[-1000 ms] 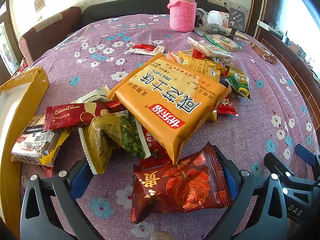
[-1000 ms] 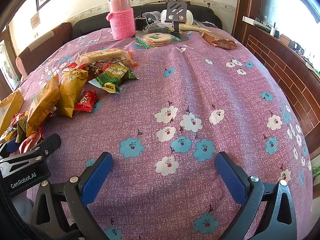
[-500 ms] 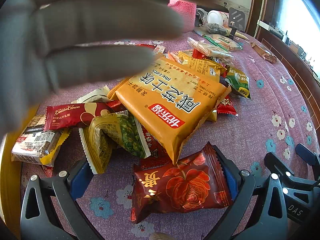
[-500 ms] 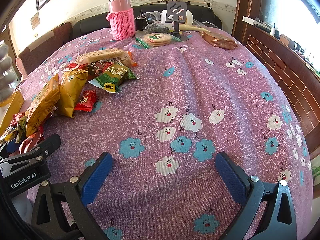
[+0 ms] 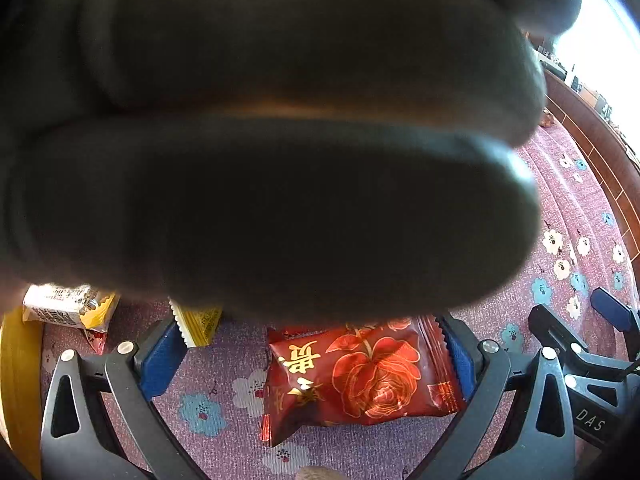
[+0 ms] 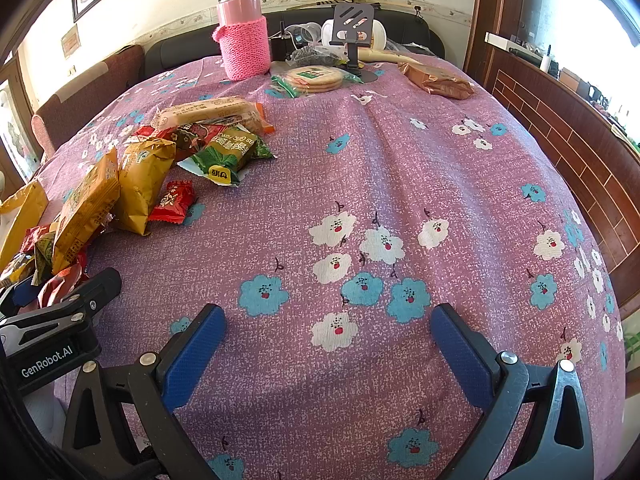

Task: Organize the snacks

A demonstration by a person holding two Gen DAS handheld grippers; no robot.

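My left gripper point(image 5: 312, 356) is open over the purple flowered cloth, with a red rose-print snack packet point(image 5: 360, 376) lying between its fingers, against the right pad. A dark gloved hand point(image 5: 260, 140) close to the lens hides most of the left wrist view, including the snack pile. My right gripper point(image 6: 326, 348) is open and empty above bare cloth. The snack pile point(image 6: 132, 184) of orange, yellow, green and red packets lies at its left. The yellow box point(image 5: 18, 380) edge shows at far left.
A pink flask in a knitted sleeve point(image 6: 242, 36), a pack of round crackers point(image 6: 314, 78), a phone stand point(image 6: 354, 28) and a brown packet point(image 6: 438, 80) stand at the table's far side. A wooden wall point(image 6: 560, 120) runs along the right. The left gripper's body point(image 6: 52, 340) is at lower left.
A gloved hand has come in front of the left wrist camera and now covers most of its view. Both grippers and the packets have stayed where they were.
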